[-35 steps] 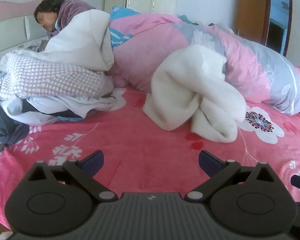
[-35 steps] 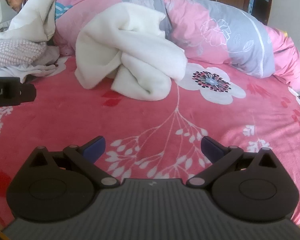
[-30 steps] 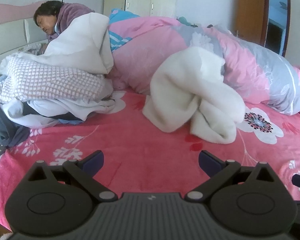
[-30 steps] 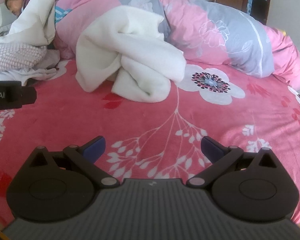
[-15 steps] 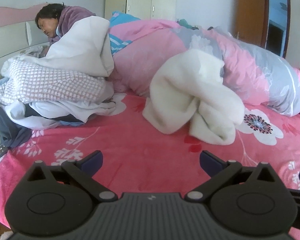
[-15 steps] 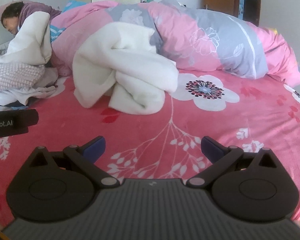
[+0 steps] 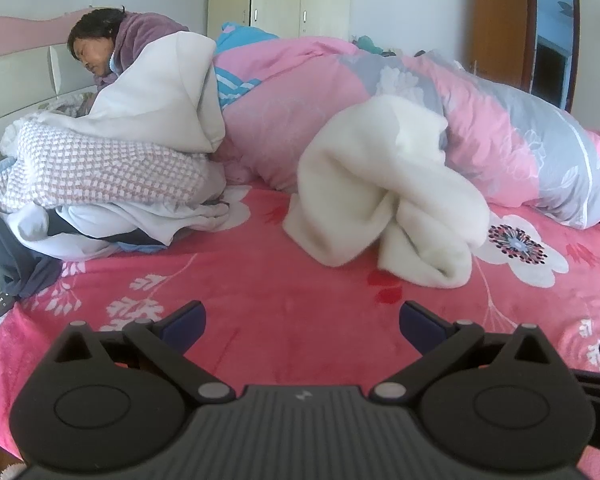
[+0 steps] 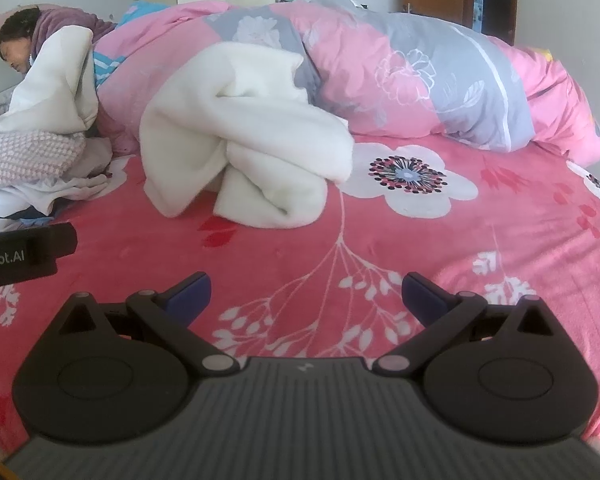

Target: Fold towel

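Observation:
A cream towel (image 7: 384, 196) lies crumpled in a heap on the red flowered bedspread (image 7: 260, 280), leaning against the pink and grey duvet. In the right wrist view the same towel (image 8: 244, 140) sits ahead and slightly left. My left gripper (image 7: 302, 320) is open over bare bedspread, well short of the towel, with nothing between its blue pads. My right gripper (image 8: 306, 294) is also open and holds nothing, hovering above the white branch print. The left gripper's black body (image 8: 24, 254) shows at the left edge of the right wrist view.
A person (image 7: 100, 48) lies at the headboard end under white covers. A checked pink blanket (image 7: 96, 172) and other bedding are piled at the left. A rolled pink and grey duvet (image 7: 500, 132) runs along the far side. A wooden door (image 7: 500, 12) stands behind.
Both views have tilted upward a little and edged closer to the towel. The left gripper's body sits lower in the right wrist view. Both grippers stayed open; the towel has not moved.

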{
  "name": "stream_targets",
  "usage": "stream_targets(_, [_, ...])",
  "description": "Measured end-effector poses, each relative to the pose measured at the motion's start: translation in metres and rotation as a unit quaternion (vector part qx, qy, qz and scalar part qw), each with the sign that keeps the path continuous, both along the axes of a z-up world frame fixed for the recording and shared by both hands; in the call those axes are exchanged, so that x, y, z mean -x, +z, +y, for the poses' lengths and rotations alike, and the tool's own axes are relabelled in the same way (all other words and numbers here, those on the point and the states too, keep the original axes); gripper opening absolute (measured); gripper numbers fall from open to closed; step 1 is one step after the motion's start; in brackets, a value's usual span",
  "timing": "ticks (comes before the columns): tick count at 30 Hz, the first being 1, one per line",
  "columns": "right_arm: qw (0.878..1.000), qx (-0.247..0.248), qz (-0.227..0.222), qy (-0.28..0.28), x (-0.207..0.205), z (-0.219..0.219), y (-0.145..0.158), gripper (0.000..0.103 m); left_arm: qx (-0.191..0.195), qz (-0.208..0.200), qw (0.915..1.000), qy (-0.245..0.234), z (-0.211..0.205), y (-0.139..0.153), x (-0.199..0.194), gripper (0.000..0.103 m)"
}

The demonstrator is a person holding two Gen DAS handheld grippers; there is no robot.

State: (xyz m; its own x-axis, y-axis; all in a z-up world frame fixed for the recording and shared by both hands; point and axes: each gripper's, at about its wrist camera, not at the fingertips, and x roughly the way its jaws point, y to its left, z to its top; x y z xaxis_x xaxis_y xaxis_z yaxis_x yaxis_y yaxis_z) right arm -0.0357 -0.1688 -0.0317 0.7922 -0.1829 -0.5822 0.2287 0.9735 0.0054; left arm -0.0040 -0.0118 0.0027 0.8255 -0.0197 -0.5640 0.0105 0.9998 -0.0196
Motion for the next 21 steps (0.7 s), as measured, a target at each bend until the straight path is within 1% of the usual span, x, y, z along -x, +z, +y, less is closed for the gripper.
stream_targets(8, [1.000, -0.005, -0.001, 0.002, -0.001, -0.004, -0.007, 0.102, -0.001, 0.003, 1.0000, -0.001, 0.000, -0.002, -0.004, 0.103])
stream_targets(21, [1.000, -0.010, 0.005, 0.002, -0.014, -0.006, -0.017, 0.102, -0.005, 0.009, 0.9999, -0.004, -0.003, -0.007, -0.017, 0.103])
